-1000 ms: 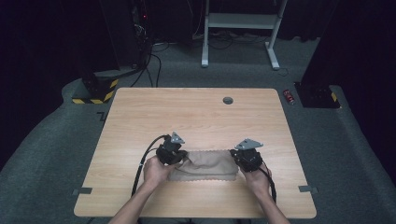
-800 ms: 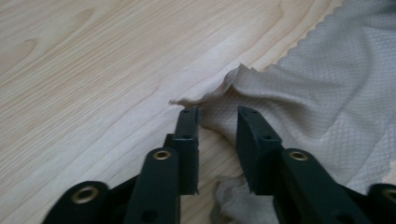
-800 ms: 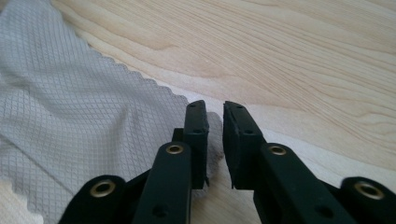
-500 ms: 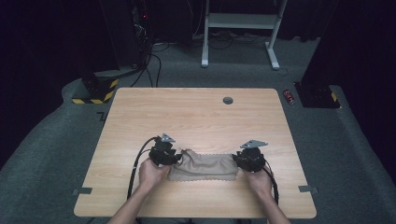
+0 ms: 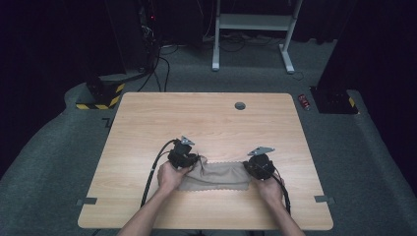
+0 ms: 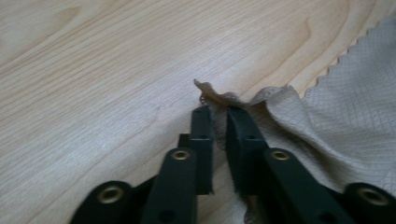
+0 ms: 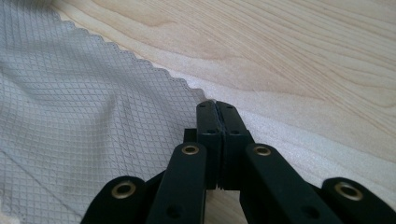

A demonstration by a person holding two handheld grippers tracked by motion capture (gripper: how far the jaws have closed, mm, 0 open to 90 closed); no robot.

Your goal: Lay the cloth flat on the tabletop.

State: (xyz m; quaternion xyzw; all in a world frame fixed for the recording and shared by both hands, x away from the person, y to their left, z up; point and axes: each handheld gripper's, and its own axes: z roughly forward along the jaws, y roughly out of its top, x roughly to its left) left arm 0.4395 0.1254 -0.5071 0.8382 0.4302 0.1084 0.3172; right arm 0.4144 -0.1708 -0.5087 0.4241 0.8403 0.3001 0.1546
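Note:
A tan cloth (image 5: 215, 175) with pinked edges lies spread on the wooden table (image 5: 206, 123) near its front edge. My left gripper (image 5: 188, 158) holds the cloth's far left corner. In the left gripper view the bunched corner (image 6: 219, 99) sits pinched between the nearly closed jaws of that gripper (image 6: 217, 116). My right gripper (image 5: 256, 166) is at the cloth's far right corner. In the right gripper view its jaws (image 7: 217, 108) are pressed together on the edge of the cloth (image 7: 93, 121). A hand holds each gripper from below.
A small round dark grommet (image 5: 240, 105) sits near the table's far edge. Beyond the table are a white desk frame (image 5: 253, 29), cables on the floor (image 5: 157, 64) and a yellow-black striped base (image 5: 98, 98).
The left gripper shifted left, then back right and slightly farther from me. The cloth now lies flatter between the two grippers. The right gripper has barely moved.

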